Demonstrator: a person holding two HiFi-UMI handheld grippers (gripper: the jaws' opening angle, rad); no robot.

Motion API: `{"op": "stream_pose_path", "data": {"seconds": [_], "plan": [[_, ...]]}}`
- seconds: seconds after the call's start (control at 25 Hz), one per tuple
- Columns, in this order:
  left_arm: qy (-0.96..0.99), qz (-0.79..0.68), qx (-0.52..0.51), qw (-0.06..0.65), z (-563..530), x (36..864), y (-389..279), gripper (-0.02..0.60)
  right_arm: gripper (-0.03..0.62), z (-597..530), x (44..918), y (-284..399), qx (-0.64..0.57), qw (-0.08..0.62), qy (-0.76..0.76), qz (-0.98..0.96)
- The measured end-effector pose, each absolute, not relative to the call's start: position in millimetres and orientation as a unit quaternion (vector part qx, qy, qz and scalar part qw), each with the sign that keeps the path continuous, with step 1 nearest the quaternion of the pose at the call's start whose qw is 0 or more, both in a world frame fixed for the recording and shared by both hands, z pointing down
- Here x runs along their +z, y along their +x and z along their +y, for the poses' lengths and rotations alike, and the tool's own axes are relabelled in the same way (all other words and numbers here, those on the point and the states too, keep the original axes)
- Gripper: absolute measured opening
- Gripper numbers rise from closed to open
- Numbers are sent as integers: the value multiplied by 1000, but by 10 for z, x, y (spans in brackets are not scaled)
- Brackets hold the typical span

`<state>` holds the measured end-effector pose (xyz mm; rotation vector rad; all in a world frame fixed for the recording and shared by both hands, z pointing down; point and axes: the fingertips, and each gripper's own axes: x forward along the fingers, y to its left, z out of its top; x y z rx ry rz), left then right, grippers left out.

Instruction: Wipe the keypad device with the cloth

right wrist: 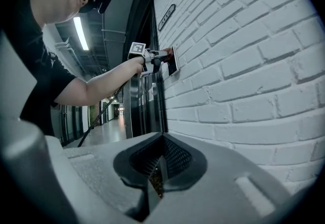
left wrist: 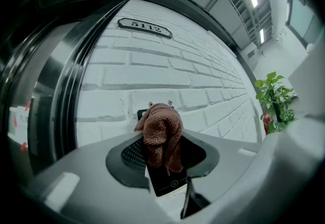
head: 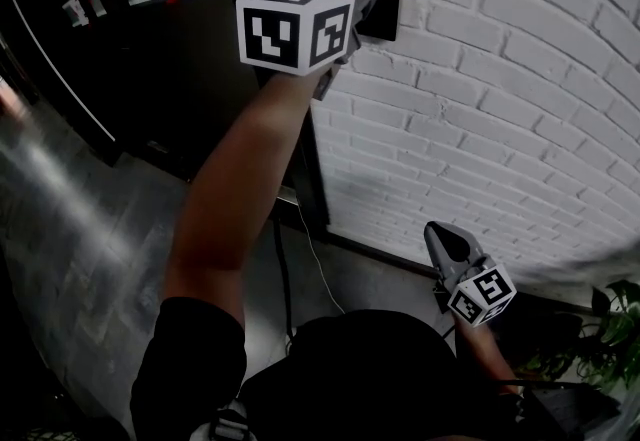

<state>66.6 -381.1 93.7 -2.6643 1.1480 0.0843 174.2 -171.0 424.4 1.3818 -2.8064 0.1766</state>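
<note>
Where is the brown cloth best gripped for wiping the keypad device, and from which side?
Probably the cloth at its gathered rear, from the side away from the wall, as the left gripper does: its bunched wad then projects past the jaws against the keypad device.

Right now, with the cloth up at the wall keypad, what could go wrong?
1. The cloth is a bunched wad pinched in the left claw; rubbing could drag it loose.
2. The wad covers only the upper part of the keypad device, so the lower face may go unwiped.
3. The claw tips sit close to the device's face; pushing harder might scrape it or trigger a key.
</note>
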Motion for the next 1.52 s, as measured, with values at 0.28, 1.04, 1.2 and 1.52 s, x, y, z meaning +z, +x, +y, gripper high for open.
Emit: {"op": "stream_pose_path", "data": {"seconds": [0.28, 1.04, 1.2, 1.52], "plan": [[-914, 390, 14, 113, -3804, 1131, 687, 161, -9, -1694, 4267, 1722, 59, 6, 439, -897], [-913, 393, -38, 99, -3801, 1714, 732, 161, -9, -1671, 4293, 1625, 62, 10, 429, -901], [-915, 392, -39, 90, -3803, 1802, 736, 161, -9, -1675, 4289, 1643, 60, 9, 430, -901], [-917, 390, -46, 74, -3796, 1991, 733, 161, -9, -1650, 4304, 1660, 60, 10, 432, -900]]}}
